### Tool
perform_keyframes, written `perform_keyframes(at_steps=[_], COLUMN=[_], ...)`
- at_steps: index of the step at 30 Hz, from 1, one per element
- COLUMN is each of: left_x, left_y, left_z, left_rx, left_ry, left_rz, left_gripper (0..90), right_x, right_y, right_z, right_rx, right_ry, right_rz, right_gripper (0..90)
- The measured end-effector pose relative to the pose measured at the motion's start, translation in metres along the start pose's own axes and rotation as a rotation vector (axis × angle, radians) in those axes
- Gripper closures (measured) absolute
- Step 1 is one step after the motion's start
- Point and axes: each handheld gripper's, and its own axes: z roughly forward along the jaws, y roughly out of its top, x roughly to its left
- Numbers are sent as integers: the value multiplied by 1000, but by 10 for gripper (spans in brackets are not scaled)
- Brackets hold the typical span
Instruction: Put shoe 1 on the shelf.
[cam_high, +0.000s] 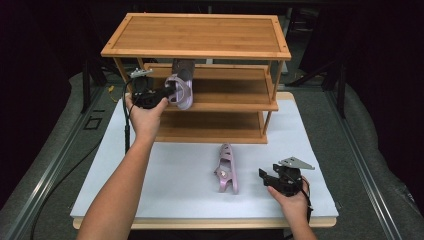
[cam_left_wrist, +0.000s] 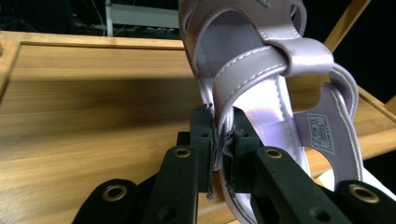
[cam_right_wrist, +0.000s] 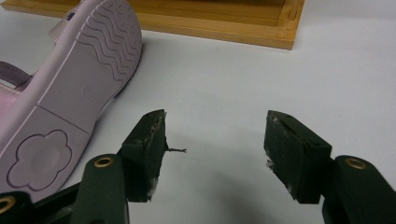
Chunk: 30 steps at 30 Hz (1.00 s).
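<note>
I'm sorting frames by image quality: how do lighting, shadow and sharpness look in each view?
High view: bright white table top, dark surround, soft overall. Left gripper view: lilac strapped sandal shows sheen, a shadow band crosses the bamboo shelf board, and the near jaws are soft. Right gripper view: even light, faint shadow under the jaws, crisp tread on the lilac sandal sole.

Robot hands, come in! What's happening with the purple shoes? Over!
Left gripper shut on held sandal, at the shelf rack's middle level. Right gripper open, beside second sandal lying on the table. Nothing blocking.
</note>
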Motion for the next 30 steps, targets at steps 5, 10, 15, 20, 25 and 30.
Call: perform_keyframes(at_steps=[5, 10, 15, 20, 25, 30], left_x=[-5, -7, -6, -6, -8, -13], left_y=[4, 6, 7, 9, 11, 14], left_z=[11, 19, 29, 39, 44, 47], left_rx=[24, 28, 31, 38, 44, 53], left_ry=[19, 44, 72, 71, 58, 70], left_rz=[19, 24, 20, 4, 3, 0], left_gripper=[829, 827, 826, 823, 818, 807], right_x=[-1, -1, -1, -1, -2, -2], right_y=[0, 0, 0, 1, 0, 0], right_z=[-1, -1, -1, -1, 0, 0], right_rx=[-5, -2, -2, 6, -5, -5], right_ry=[-1, 1, 5, 9, 7, 9], right_rz=[8, 8, 9, 6, 11, 17], right_gripper=[384, 385, 384, 385, 384, 385])
